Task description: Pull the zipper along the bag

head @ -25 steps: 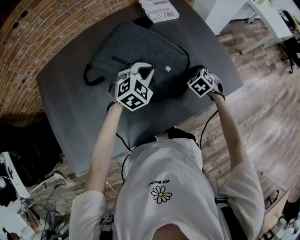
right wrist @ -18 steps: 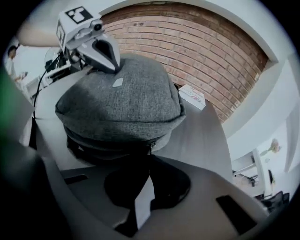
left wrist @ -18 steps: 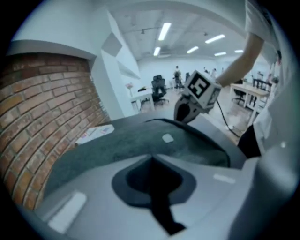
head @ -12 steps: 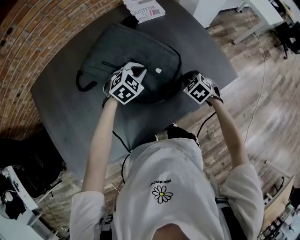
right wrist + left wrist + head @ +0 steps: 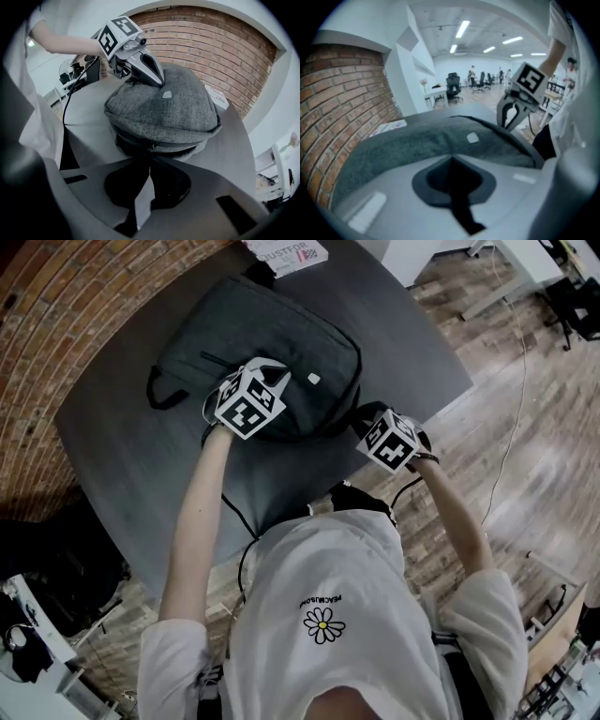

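Note:
A dark grey bag (image 5: 216, 324) lies flat on the dark table (image 5: 122, 456). My left gripper (image 5: 275, 374) is shut, and its tips rest on the bag's top fabric (image 5: 417, 140) beside a small light tag (image 5: 472, 137); I cannot tell whether any fabric is pinched. My right gripper (image 5: 362, 421) is shut with nothing in it, at the bag's near right edge. In the right gripper view its closed tips (image 5: 151, 158) point at the small metal zipper pull (image 5: 152, 147). The pull sits on the bag's side seam, above a dark gap.
A printed booklet (image 5: 281, 254) lies at the table's far edge behind the bag. The bag's handle loop (image 5: 164, 390) sticks out to the left. The table's right edge (image 5: 441, 362) drops to wooden floor, and a brick wall (image 5: 56, 324) runs along the far left.
My right gripper has moved from the bag's right corner toward me along its near edge. The left gripper has sunk a little onto the bag's top.

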The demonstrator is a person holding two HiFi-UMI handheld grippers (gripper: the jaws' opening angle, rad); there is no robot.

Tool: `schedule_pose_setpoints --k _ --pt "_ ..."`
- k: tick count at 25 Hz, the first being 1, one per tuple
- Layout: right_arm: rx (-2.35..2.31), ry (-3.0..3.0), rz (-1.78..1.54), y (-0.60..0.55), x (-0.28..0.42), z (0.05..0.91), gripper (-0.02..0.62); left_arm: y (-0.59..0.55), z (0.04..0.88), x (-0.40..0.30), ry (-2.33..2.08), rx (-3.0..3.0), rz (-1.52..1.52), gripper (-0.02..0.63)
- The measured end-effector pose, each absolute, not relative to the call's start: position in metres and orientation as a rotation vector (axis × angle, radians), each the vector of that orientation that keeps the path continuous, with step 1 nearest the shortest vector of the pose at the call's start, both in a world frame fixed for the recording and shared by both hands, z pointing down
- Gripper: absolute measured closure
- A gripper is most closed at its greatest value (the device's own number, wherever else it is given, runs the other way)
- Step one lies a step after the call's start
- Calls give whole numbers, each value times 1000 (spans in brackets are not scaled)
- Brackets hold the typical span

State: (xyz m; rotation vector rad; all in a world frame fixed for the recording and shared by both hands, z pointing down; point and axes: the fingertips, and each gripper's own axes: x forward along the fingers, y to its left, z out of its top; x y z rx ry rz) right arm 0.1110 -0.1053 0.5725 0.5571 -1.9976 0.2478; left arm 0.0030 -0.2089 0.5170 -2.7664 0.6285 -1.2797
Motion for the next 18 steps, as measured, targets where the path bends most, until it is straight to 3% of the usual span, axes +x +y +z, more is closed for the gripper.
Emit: schedule_pose_setpoints --k 18 --pt "340 -2017 235 -54 45 575 591 -206 522 5 587 -2778 -1268 607"
